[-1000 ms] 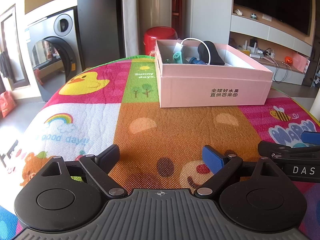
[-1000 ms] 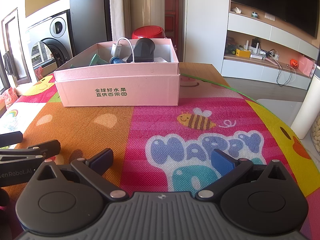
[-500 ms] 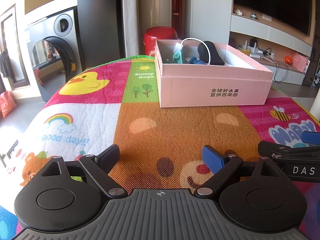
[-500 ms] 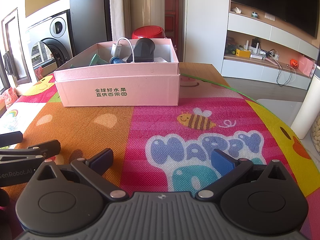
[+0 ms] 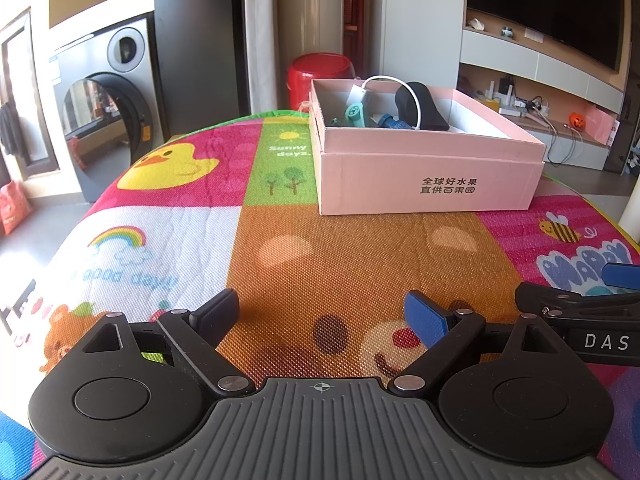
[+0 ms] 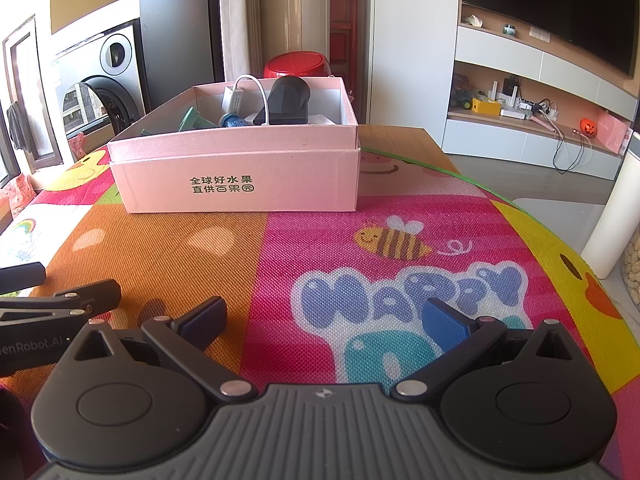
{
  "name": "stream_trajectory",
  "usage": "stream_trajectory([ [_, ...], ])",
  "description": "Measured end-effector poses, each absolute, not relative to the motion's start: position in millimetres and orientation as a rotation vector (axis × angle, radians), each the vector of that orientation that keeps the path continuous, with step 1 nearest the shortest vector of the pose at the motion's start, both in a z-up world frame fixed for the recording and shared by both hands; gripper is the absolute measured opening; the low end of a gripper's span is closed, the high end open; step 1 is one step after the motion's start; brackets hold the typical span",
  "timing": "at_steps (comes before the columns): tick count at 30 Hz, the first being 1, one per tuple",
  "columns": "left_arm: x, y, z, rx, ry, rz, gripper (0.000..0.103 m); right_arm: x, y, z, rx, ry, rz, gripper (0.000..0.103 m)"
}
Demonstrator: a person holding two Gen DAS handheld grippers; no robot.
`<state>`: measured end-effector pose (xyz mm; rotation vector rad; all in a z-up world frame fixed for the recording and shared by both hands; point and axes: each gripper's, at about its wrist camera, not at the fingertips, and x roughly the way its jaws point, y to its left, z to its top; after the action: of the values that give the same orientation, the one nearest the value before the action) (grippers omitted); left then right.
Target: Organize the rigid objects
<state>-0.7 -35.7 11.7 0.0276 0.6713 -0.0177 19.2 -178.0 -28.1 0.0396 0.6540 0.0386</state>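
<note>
Left wrist view: nothing differs from the frames half a second and one second earlier; box, contents and both tools sit where they were. The left gripper [image 5: 320, 312] rests low over the colourful mat [image 5: 340, 264], its fingers spread wide with nothing between them. One pink box [image 5: 428, 176], open-topped, stands on the mat well ahead, printed in Chinese characters reading 全球好水果 直供百果园. Inside lie one black rounded object [image 5: 420, 106], one white cable [image 5: 394, 88], one teal item [image 5: 354, 114] and one blue item [image 5: 394, 122]. The mat bears "Sunny days", "good days" and "HAPPY". At the right edge the right gripper [image 5: 580, 300] shows the letters "DAS"

Right wrist view: likewise unchanged. The right gripper [image 6: 324, 318] has its fingers wide apart and empty, over the "HAPPY" lettering [image 6: 408, 292] and near one bee drawing [image 6: 394, 240]. The same pink box [image 6: 240, 184] sits ahead to the left, holding the black object [image 6: 288, 100], cable [image 6: 250, 84], teal item [image 6: 194, 118] and blue item [image 6: 234, 121]. The left gripper [image 6: 24, 292], at the left edge, reads "enRobot.AI"
</note>
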Motion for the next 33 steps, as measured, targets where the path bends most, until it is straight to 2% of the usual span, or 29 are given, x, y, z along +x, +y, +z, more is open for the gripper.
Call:
stream_trajectory([
  [28, -2.9, -37.3, 12.3, 0.037, 0.669, -0.012, 0.093, 19.5, -177.9, -28.2, 0.040, 0.654, 0.039, 0.103],
  [33, -5.0, -40.4, 13.4, 0.042, 0.669, -0.004, 0.089, 19.4, -177.9, -28.2, 0.040, 0.654, 0.039, 0.103],
])
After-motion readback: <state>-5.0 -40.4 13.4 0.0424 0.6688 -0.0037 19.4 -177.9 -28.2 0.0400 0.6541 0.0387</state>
